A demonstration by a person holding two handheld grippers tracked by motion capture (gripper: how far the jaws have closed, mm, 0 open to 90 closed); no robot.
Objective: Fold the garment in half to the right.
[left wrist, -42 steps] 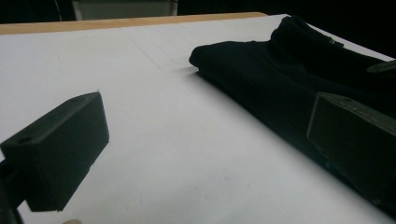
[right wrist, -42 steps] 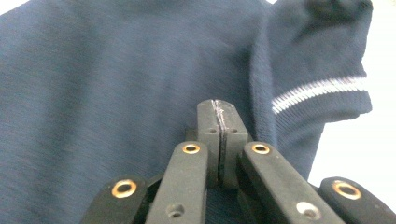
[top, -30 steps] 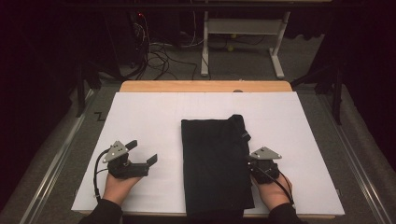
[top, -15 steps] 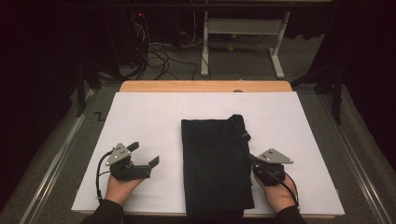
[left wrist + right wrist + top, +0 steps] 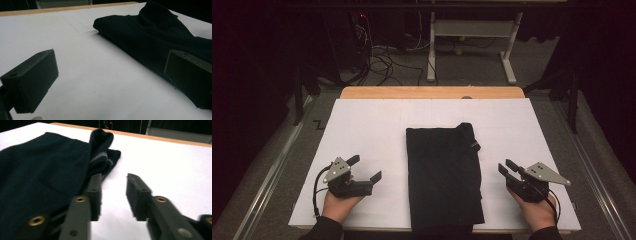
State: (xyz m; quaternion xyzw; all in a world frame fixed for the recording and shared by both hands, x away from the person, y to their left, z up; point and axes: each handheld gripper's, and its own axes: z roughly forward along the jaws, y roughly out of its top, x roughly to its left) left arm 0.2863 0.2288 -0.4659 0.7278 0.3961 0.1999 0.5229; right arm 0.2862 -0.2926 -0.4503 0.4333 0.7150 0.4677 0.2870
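I see the white table (image 5: 362, 130), and in its middle lies a folded black cloth (image 5: 443, 175). Its long axis runs from my near edge toward the far edge, and a bunched part with a seam sits at the far right corner of it.

My two hands are at the near side, one on each side of the cloth. The left gripper (image 5: 364, 169) rests well apart from the left long edge, with bare table between; its jaws are spread wide, holding nothing, and they point toward the cloth. In the left gripper view the cloth (image 5: 155, 37) lies ahead and to the right of the jaws. The right gripper (image 5: 507, 169) is near the right long edge, a little closer than the left one I think, and its jaws are also apart and empty. In the right gripper view the cloth (image 5: 42, 177) is on the left, just beside the left jaw.

So I judge the right hand has the shorter way to an edge.
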